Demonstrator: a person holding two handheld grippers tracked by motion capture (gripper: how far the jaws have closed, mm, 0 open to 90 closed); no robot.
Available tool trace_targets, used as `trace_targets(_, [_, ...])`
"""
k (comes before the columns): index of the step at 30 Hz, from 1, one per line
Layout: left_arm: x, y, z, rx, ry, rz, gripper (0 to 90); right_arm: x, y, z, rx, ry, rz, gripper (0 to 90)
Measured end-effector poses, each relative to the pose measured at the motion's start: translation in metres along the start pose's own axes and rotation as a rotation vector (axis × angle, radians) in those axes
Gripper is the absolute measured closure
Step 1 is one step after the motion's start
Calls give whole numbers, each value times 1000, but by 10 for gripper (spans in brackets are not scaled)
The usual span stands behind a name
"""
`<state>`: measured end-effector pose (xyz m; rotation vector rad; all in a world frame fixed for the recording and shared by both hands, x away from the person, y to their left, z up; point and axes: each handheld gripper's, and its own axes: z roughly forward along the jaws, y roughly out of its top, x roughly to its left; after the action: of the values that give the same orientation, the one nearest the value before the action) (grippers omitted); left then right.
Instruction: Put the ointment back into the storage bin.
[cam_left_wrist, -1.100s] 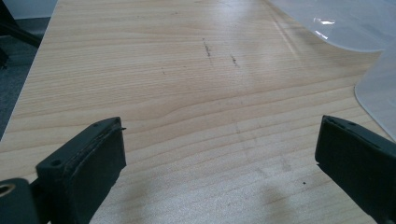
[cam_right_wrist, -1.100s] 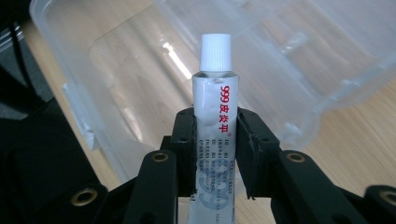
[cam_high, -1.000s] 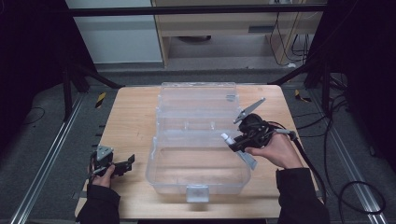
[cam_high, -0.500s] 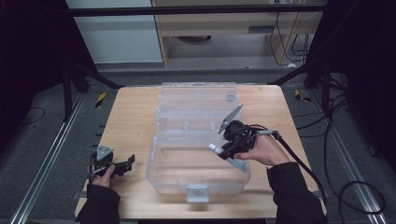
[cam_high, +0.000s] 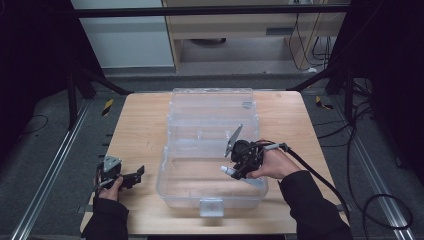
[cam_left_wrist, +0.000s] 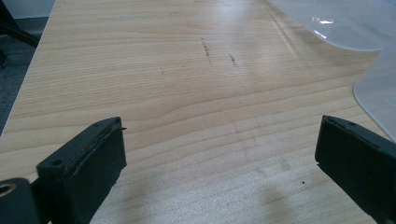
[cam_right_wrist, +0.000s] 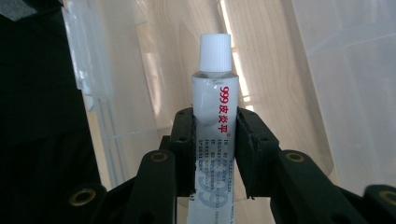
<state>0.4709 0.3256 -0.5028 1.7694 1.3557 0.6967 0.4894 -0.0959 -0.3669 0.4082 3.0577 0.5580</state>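
Observation:
A clear plastic box (cam_high: 212, 185) with its lid folded back stands open on the wooden table (cam_high: 142, 130). My right gripper (cam_high: 231, 169) hangs over the box's near compartment, shut on a white ointment tube (cam_right_wrist: 215, 126) with a white ribbed cap and red print. The tube's cap end (cam_high: 225, 169) points left over the box floor. In the right gripper view both jaws press the tube's sides, with the clear box (cam_right_wrist: 345, 88) behind. My left gripper (cam_high: 134, 175) rests on the table left of the box, open, with bare wood (cam_left_wrist: 215, 116) between its jaws.
The box's lid (cam_high: 212, 102) lies flat toward the far side of the table. A cable (cam_high: 320, 175) trails from the right gripper off the table's right side. Metal rails (cam_high: 45, 180) flank the table on the grey floor. A corner of the clear box (cam_left_wrist: 373, 98) lies right of the left gripper.
My right gripper has carried the tube leftward and toward the near side, from the box's right wall to above the near compartment. The left gripper has stayed put.

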Motion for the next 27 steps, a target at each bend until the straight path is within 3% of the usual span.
trace_targets(11, [0, 0, 0, 1, -2, 2, 12, 2, -1, 23, 64, 27, -121, 695])
trace_targets(27, [0, 0, 0, 2, -5, 5, 12, 8, -5, 58, 137, 36, -183, 696])
